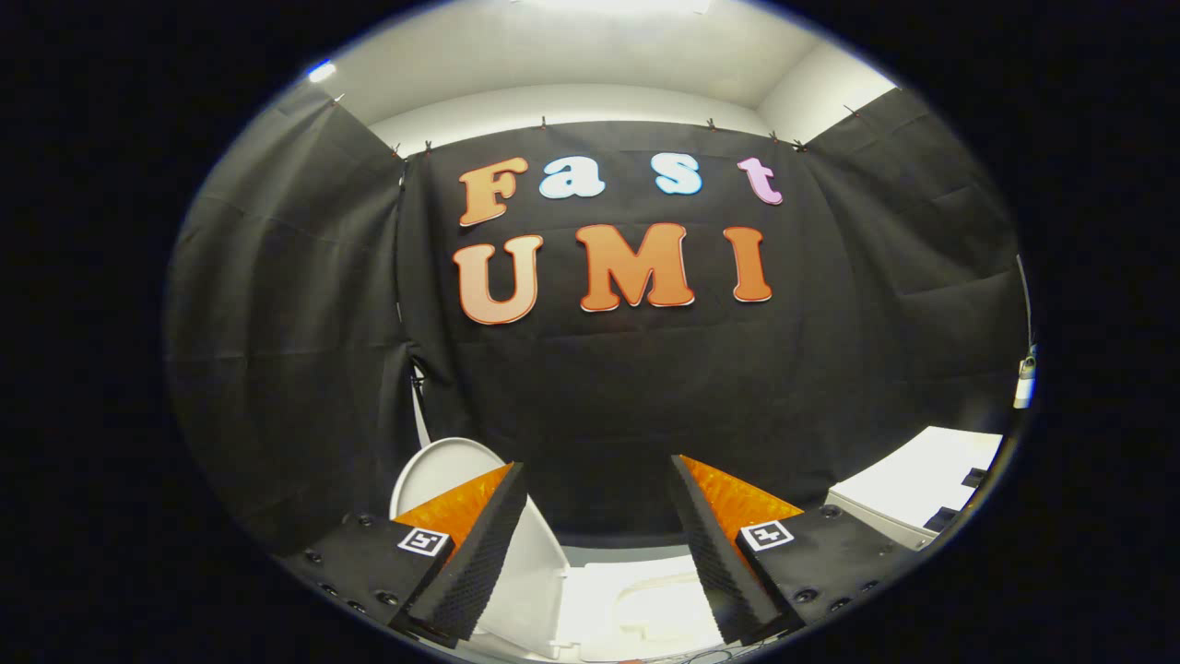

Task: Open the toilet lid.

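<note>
Gripper view looks out along the claw (599,516), whose two fingers stand wide apart with nothing between them — no contact with anything, as far as the picture shows. Just behind the left finger rises the toilet lid (442,470), a white rounded panel that appears to stand up on edge, leaning back toward the black cloth wall (645,387) rather than lying flat. Below and between the fingers lies the pale toilet seat (645,599) with the bowl opening, brightly lit and partly washed out, so its exact rim is hard to trace. Beyond the right finger, off to that side, sits a white box-like surface (922,480) with dark slots at its far edge; what it is I cannot tell. The cloth wall closes the scene behind the toilet, with the booth's white ceiling above it. Judging from how things lie, the main work seems done: the lid looks raised and the seat below is exposed. What may be left is small — the lid should rest stably against whatever backs it, which the left finger hides, and the claw can draw clear of the toilet.
</note>
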`<state>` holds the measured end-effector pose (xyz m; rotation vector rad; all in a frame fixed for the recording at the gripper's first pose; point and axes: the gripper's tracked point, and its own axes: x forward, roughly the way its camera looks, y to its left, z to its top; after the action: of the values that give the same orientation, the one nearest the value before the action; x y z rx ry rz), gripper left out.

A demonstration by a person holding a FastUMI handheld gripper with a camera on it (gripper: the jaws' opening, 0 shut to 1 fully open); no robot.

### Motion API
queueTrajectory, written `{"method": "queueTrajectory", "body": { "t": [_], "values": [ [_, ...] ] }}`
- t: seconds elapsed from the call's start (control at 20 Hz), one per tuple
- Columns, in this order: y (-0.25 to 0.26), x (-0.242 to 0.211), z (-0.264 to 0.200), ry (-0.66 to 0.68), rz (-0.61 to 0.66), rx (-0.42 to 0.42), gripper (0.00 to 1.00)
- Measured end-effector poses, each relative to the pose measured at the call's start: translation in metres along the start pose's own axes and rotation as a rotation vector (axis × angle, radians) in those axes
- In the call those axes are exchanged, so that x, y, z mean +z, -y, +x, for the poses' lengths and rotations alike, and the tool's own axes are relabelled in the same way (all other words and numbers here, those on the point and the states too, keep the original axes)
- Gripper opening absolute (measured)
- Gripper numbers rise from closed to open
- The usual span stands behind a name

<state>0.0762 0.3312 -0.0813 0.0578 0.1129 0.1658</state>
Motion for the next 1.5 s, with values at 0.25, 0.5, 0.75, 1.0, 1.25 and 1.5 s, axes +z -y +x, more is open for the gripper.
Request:
{"method": "queueTrajectory", "body": {
  "t": [0.25, 0.5, 0.75, 1.0, 1.25, 1.5],
  "values": [
    [0.096, 0.02, -0.008, 0.023, -0.076, -0.086, 0.99],
    [0.171, 0.039, -0.024, 0.035, -0.064, -0.162, 0.99],
    [0.212, 0.045, -0.036, 0.039, -0.058, -0.231, 1.0],
    [0.226, 0.048, -0.043, 0.036, -0.065, -0.25, 1.0],
    [0.232, 0.053, -0.048, 0.052, -0.072, -0.253, 1.0],
    [0.243, 0.05, -0.05, 0.051, -0.053, -0.271, 1.0]
  ]
}}
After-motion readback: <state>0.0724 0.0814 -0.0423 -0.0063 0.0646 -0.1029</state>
